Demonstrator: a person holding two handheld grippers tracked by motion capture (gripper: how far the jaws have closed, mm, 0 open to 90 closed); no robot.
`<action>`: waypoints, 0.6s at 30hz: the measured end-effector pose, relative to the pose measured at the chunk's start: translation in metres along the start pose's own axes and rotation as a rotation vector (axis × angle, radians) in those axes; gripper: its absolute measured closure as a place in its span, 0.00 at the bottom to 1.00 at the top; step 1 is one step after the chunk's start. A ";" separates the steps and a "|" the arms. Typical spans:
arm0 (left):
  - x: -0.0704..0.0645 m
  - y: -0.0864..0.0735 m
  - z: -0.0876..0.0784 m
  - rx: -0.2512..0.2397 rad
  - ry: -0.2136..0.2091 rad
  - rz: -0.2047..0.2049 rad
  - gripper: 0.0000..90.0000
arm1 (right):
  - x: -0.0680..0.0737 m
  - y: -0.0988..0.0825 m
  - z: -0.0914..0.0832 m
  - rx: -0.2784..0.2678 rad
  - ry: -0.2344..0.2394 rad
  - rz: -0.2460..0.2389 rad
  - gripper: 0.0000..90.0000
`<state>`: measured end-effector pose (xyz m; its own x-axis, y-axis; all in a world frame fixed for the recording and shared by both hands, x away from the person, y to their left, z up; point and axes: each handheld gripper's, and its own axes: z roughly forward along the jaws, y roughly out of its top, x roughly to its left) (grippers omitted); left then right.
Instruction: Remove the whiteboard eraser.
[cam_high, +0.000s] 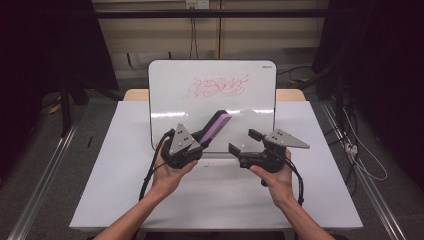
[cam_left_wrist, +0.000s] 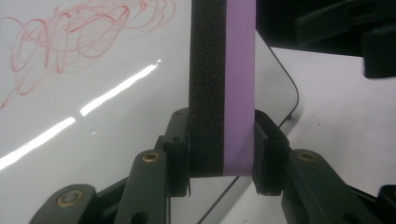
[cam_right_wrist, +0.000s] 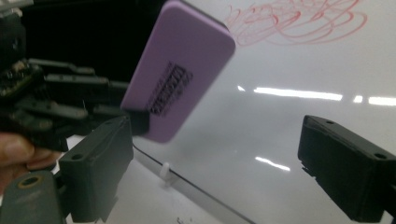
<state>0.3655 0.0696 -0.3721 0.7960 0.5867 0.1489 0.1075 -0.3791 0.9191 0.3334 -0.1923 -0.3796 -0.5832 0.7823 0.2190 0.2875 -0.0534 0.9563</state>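
left hand (cam_high: 167, 172): came in from the bottom edge, near the middle of the tabletop (cam_high: 125, 190), carrying the left gripper (cam_high: 200, 137)
left gripper: jaws pinched tight on the lower end of the eraser (cam_high: 216, 127); in the left gripper view one jaw pressed the black felt side, the other the purple side (cam_left_wrist: 223, 88)
eraser: purple back, black felt pad, long flat block; stuck up and away from the left gripper, tilted toward the right, in front of the lower middle of the whiteboard (cam_high: 170, 95); touching the board or not, could not tell
eraser print: dark printed block on the purple back (cam_right_wrist: 170, 88), too blurred to read
whiteboard: white, rounded corners, stood propped near the far edge of the tabletop, leaning back; small white foot at its bottom edge (cam_right_wrist: 166, 171)
whiteboard writing: red marker scribble (cam_high: 217, 86) in the upper middle, loops only, no readable word; also seen in the left gripper view (cam_left_wrist: 74, 37) and the right gripper view (cam_right_wrist: 299, 21)
whiteboard brand: tiny dark mark at the top right corner (cam_high: 265, 65), too small to read
right gripper (cam_high: 245, 141): jaws spread wide, nothing between them, touching nothing; in the right gripper view the two pads (cam_right_wrist: 341, 163) stood well apart with the board behind; pointed left toward the eraser, just beside the board's bottom right corner
right hand (cam_high: 277, 177): came in from the bottom edge, right of the middle of the tabletop, holding the right gripper
grey plate: three-cornered, on top of each gripper (cam_high: 287, 138)
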 end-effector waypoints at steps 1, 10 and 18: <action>0.000 0.000 0.000 0.000 0.000 0.000 0.71 | 0.000 0.000 0.000 0.000 0.000 0.000 0.11; -0.005 -0.004 0.003 0.004 -0.023 -0.001 0.71 | -0.001 -0.002 0.012 -0.085 0.062 0.123 0.14; -0.007 -0.003 0.004 -0.010 -0.038 -0.014 0.71 | 0.004 -0.007 0.024 -0.121 0.072 0.188 0.19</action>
<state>0.3623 0.0640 -0.3770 0.8163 0.5645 0.1225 0.1128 -0.3638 0.9246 0.3474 -0.1740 -0.3896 -0.5819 0.7056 0.4043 0.3052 -0.2713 0.9128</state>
